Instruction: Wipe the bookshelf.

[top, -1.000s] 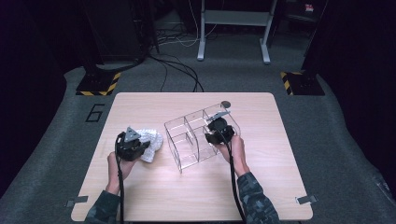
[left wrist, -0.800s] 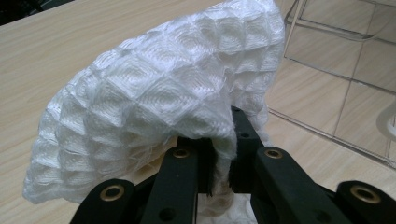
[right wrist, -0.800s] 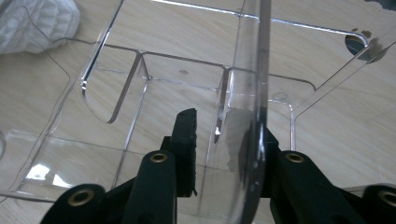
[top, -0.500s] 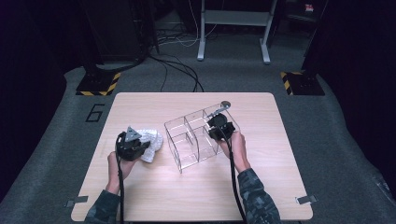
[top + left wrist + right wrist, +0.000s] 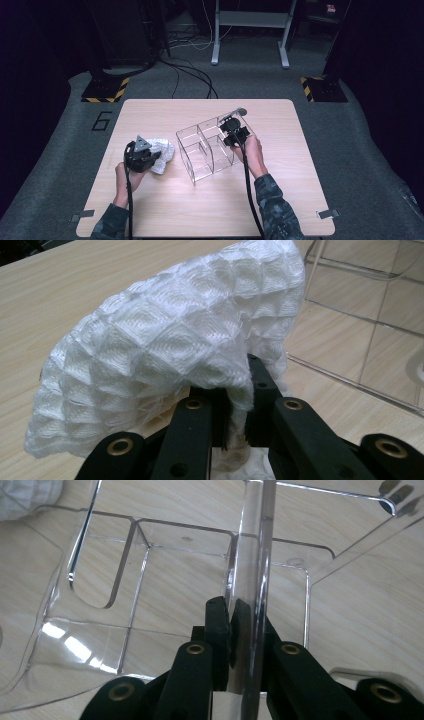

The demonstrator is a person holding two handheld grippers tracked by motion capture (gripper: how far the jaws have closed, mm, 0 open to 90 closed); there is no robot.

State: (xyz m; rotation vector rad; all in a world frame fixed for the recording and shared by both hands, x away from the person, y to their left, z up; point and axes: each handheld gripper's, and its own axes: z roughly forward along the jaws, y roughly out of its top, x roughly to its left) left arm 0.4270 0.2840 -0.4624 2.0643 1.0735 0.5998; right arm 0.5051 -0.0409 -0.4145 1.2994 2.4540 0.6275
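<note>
i read this as the set-up step for wiping or stuffing the organiser: my left gripper [image 5: 143, 156] has its jaws clenched on a fold of the white waffle cloth [image 5: 170, 345], which balloons up and over the jaw tips, while my right gripper [image 5: 233, 134] has just been closing and now pinches an upright wall of the clear acrylic organiser [image 5: 250, 555] between its jaws. with the organiser steadied, the next move, i judge, calls for carrying the cloth across to the compartment nearest the left jaws without letting the right grip slip on that slick panel. the high view gives me the layout: cloth just left of the organiser [image 5: 210, 150] on the table [image 5: 200, 210], both hands well apart. the left gripper view shows the fabric actually nipped between the pads, and the right gripper view shows the thin wall seated between the jaws with compartments spreading beyond them.
</note>
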